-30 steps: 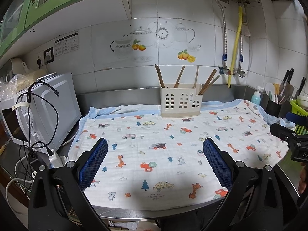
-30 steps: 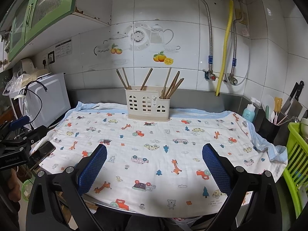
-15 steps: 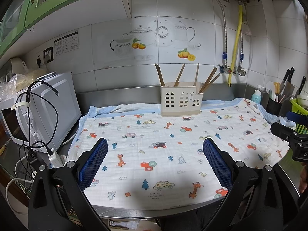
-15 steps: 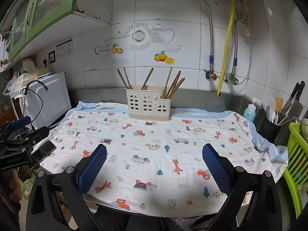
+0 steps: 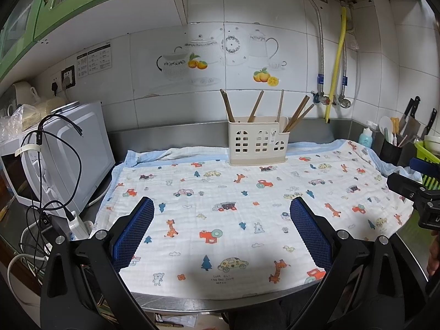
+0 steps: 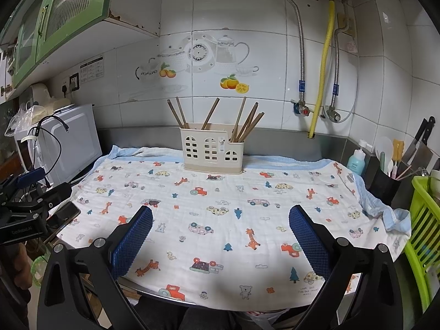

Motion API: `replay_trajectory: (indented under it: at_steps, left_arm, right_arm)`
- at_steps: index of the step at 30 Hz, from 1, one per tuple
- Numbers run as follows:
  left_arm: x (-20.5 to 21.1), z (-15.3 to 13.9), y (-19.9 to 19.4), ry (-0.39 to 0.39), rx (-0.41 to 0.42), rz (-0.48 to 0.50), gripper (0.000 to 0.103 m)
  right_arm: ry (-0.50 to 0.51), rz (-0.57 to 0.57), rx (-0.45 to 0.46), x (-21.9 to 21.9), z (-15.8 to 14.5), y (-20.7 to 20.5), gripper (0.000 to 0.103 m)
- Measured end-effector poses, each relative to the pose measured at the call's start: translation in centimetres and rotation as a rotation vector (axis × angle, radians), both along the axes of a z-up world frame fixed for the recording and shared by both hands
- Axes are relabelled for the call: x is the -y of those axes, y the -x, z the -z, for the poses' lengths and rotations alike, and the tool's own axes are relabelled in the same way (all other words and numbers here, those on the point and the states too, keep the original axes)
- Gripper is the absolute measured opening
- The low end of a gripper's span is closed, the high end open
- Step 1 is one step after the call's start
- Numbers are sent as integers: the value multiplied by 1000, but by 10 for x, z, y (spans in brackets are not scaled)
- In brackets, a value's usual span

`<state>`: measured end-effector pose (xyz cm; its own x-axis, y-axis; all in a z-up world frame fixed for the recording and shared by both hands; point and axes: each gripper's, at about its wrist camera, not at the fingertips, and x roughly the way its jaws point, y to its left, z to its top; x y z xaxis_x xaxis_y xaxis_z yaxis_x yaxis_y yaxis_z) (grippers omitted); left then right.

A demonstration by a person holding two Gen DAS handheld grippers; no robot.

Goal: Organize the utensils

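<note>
A cream plastic utensil holder (image 5: 258,146) stands at the back of the counter on a cartoon-print cloth (image 5: 247,209). Several brown chopsticks (image 5: 298,112) stand in it, leaning apart. It also shows in the right wrist view (image 6: 211,151) with the chopsticks (image 6: 247,122). My left gripper (image 5: 221,228) is open and empty, well in front of the holder over the cloth's near part. My right gripper (image 6: 220,233) is open and empty, also near the front edge. Each gripper shows at the edge of the other's view.
A white microwave (image 5: 68,154) with cables stands at the left. At the right are a black cup of tools (image 6: 385,184), a blue bottle (image 6: 356,162), knives (image 6: 420,145) and a green rack (image 6: 425,228). A phone (image 6: 64,214) lies at the cloth's left edge.
Both grippers have drifted back slightly and tilted a little; the holder looks marginally further away. Nothing was taken hold of or let go.
</note>
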<state>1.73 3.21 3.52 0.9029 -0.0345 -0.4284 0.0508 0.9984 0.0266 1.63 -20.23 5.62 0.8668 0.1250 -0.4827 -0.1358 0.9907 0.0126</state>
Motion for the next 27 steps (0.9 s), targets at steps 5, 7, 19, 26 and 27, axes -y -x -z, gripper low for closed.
replay_trajectory:
  at_steps: [5,7,19,26,27]
  left_arm:
    - [1,3,-1,0,-4,0,98]
    - [0,2,-1,-1,-2,-1,98]
    - [0,8,-2,6,-12,4,98]
    - [0,8,-4,5,-15,4,98]
    - [0,8,-4,6,-16,5,98]
  right_arm:
    - [0,-1,-3,-1,0,0,96]
    - [-1,-1,-4,-2,0,1,96]
    - [-1,-6,-9,-3,2,-2,96]
    - [-2,-6,-11,-4,3,-2,96]
    - [-1,-6,-11,-4,4,-3,96]
